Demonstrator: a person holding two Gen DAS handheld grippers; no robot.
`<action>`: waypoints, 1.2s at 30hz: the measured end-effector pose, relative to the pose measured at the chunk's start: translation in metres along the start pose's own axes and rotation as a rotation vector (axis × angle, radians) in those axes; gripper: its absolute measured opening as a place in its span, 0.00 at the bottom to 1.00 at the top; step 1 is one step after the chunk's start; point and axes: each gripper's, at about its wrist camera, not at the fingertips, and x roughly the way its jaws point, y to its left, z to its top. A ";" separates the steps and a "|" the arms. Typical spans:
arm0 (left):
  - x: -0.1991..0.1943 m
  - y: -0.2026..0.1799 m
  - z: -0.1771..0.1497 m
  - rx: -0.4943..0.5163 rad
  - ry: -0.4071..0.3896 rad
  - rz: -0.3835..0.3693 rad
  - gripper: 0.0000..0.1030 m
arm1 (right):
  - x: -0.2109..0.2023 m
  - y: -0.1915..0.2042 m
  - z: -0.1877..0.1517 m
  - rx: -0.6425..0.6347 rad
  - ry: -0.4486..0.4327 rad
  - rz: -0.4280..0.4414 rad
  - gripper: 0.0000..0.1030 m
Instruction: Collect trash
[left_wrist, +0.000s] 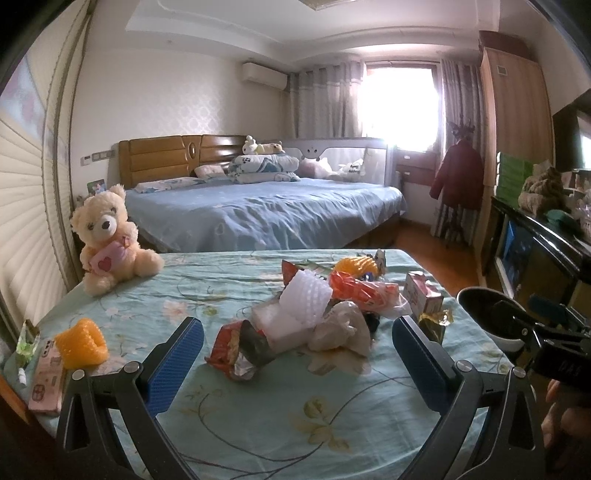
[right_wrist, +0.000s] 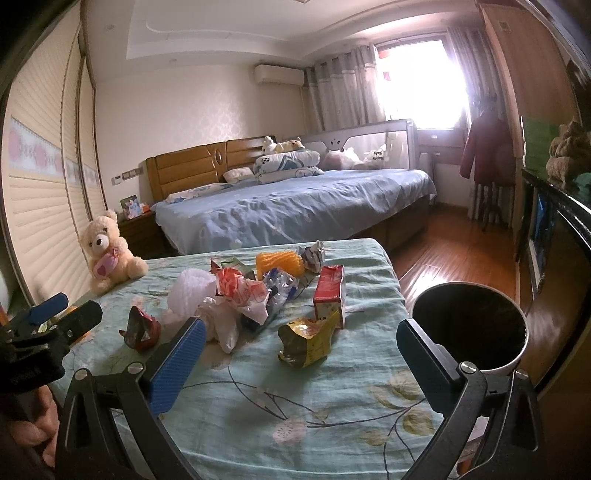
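Observation:
A heap of trash lies mid-table on a green floral cloth (left_wrist: 280, 417): white foam net (left_wrist: 308, 297), red snack wrapper (left_wrist: 236, 349), crumpled white bag (left_wrist: 341, 326), orange foam net (left_wrist: 356, 267), red carton (left_wrist: 421, 291). In the right wrist view the same heap shows, with a gold wrapper (right_wrist: 306, 341) and the red carton (right_wrist: 330, 293) nearest. A dark bin with a white rim (right_wrist: 469, 326) stands off the table's right edge. My left gripper (left_wrist: 295, 341) is open, just before the heap. My right gripper (right_wrist: 301, 354) is open, before the gold wrapper.
A teddy bear (left_wrist: 109, 240) sits at the table's far left. An orange foam net (left_wrist: 83, 343) and a pink phone (left_wrist: 46, 376) lie at the left edge. A bed (left_wrist: 258, 210) stands behind the table. A dark cabinet (right_wrist: 554, 236) lines the right wall.

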 end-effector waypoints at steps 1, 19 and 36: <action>0.000 0.000 0.000 0.000 0.000 0.001 0.99 | 0.000 0.000 0.000 0.000 0.000 0.000 1.00; 0.007 -0.002 0.001 0.003 0.016 -0.004 0.99 | 0.003 0.001 -0.001 0.009 0.015 0.005 1.00; 0.011 -0.001 -0.002 0.005 0.025 0.000 0.99 | 0.006 0.001 -0.002 0.014 0.023 0.007 1.00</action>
